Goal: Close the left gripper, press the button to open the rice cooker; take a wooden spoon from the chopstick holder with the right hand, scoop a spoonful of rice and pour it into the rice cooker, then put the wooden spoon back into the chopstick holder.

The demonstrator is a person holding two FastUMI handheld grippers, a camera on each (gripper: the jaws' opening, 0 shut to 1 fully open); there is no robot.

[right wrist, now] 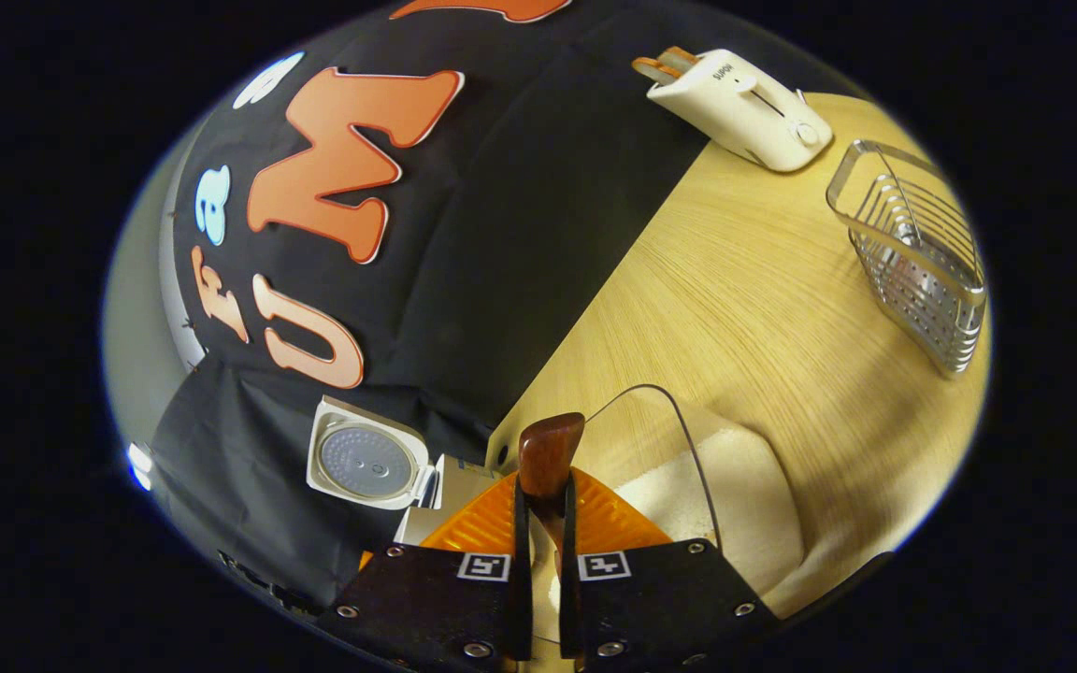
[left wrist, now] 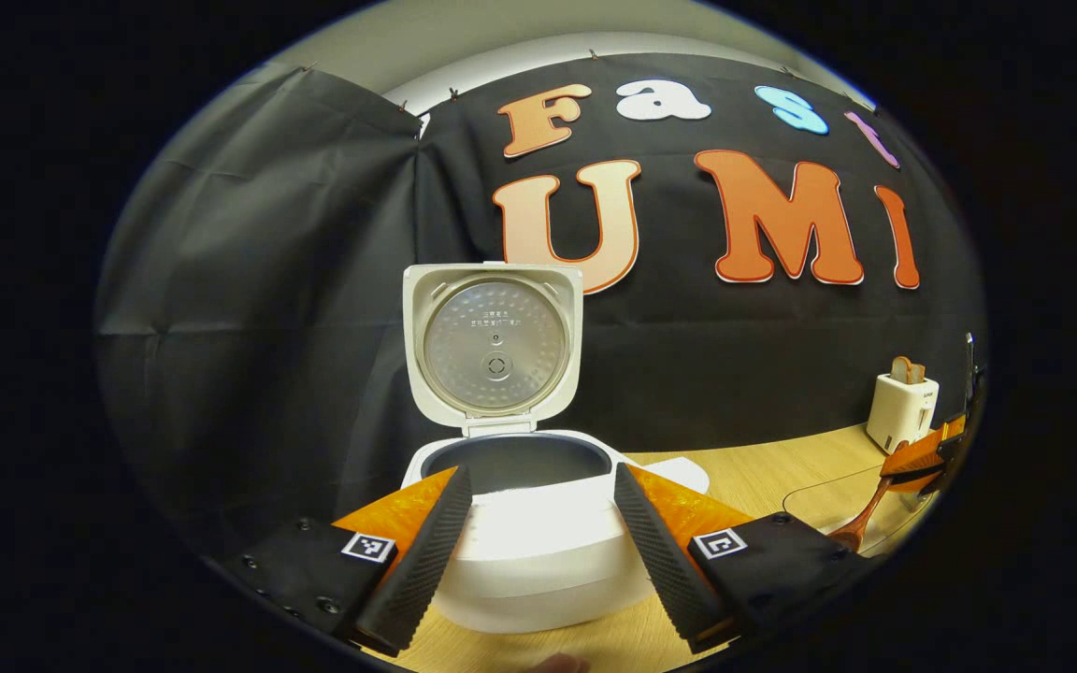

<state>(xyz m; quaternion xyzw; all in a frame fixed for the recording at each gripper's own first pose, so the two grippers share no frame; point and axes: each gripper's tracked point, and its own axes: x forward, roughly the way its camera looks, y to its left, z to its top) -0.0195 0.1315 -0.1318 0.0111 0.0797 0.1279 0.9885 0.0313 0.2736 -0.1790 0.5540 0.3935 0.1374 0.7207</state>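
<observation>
The white rice cooker [left wrist: 538, 551] stands open in front of me, its lid [left wrist: 492, 346] upright and the dark inner pot [left wrist: 515, 460] showing. My left gripper [left wrist: 542, 472] is open, one finger on either side of the cooker, touching nothing. At the far right, my right gripper [left wrist: 931, 458] holds the wooden spoon [left wrist: 861, 523] over a glass bowl [left wrist: 819, 491]. In the right gripper view, that gripper [right wrist: 545, 486] is shut on the spoon [right wrist: 550, 444], above the glass bowl [right wrist: 688, 430] of white rice [right wrist: 669, 495]. The metal chopstick holder [right wrist: 922, 262] stands far right.
A white toaster [left wrist: 901, 407] [right wrist: 744, 103] with bread in it stands at the back of the light wooden table [right wrist: 735, 280]. The open cooker lid [right wrist: 366, 460] lies to the left of the right gripper. Black cloth walls the booth behind.
</observation>
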